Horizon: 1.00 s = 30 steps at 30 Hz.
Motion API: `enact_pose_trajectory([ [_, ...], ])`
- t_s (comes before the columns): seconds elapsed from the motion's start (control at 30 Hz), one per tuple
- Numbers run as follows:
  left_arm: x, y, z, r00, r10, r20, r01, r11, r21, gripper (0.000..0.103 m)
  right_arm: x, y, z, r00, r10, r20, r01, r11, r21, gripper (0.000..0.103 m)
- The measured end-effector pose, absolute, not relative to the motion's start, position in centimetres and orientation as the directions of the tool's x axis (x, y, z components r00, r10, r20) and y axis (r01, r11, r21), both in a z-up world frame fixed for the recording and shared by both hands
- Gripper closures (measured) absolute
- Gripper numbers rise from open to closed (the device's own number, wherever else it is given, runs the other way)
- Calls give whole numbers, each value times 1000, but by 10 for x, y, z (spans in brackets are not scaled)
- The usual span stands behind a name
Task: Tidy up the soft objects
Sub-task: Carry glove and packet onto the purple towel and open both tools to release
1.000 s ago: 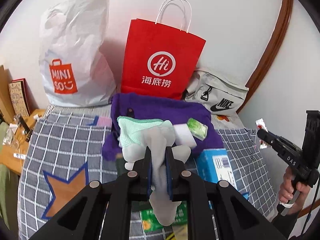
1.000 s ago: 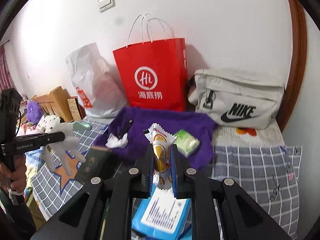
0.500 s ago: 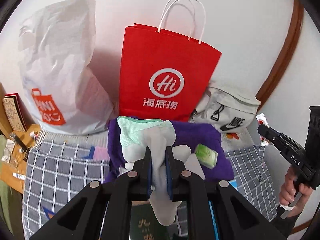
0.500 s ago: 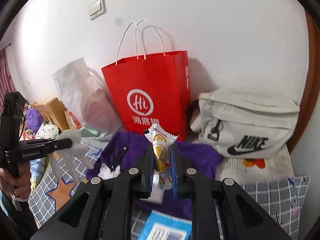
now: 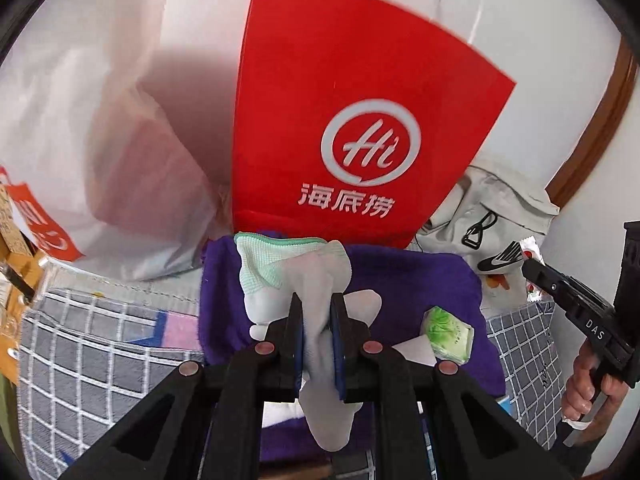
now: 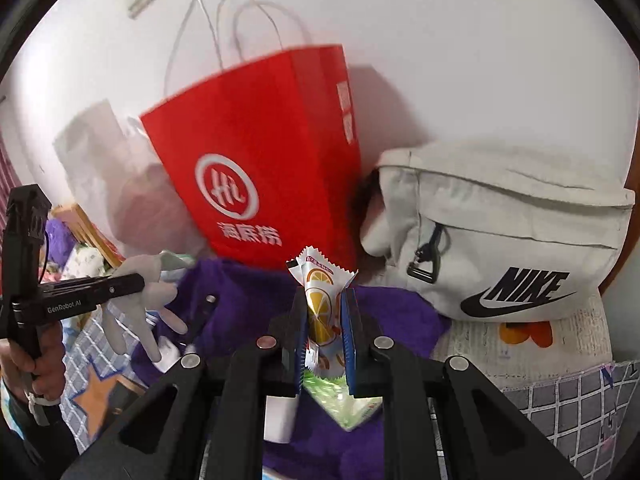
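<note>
Left wrist view: left hand-held gripper [image 5: 316, 344] clamped on the white glove [image 5: 296, 276], right hand-held gripper [image 6: 323, 338] pinched on an orange-print snack packet [image 6: 320, 300]. Since a second ago both have moved in over the purple cloth [image 5: 420, 280], red paper bag [image 5: 352, 120] much closer and larger now. Looks like transport nearly done, release next, probably into the bag

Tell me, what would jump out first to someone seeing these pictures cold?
The bright red paper bag standing against the white wall, dead centre. Right of it slumps a pale Nike bag. Up close, the left claw pinches a grey-white glove, and the right claw pinches an orange-printed snack packet, both above a purple cloth.
</note>
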<state>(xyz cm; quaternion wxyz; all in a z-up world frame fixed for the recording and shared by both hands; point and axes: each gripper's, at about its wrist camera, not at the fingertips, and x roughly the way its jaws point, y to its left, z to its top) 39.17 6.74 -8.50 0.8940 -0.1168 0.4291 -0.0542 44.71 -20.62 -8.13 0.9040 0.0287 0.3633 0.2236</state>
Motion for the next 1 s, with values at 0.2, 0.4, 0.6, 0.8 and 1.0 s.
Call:
enact_pose_trajectory([
  [0.2, 401, 65, -103, 595, -212, -776, 6, 966, -259, 91, 462, -205, -106, 576, 438, -690, -384, 890, 245, 88],
  [0.4, 408, 67, -117, 560, -220, -799, 2, 965, -264, 91, 471, -196, -128, 523, 424, -740, -382, 892, 241, 87],
  [0.6, 412, 64, -126, 536, -229, -813, 12, 965, -264, 91, 474, -187, -143, 489, 408, -771, -396, 891, 221, 87],
  [0.8, 415, 64, -135, 511, -226, -829, 13, 967, -255, 91, 480, -179, -156, 464, 393, -794, -393, 894, 214, 85],
  [1.0, 420, 65, -144, 493, -225, -840, -3, 966, -260, 89, 481, -180, -161, 445, 391, -806, -392, 894, 217, 85],
])
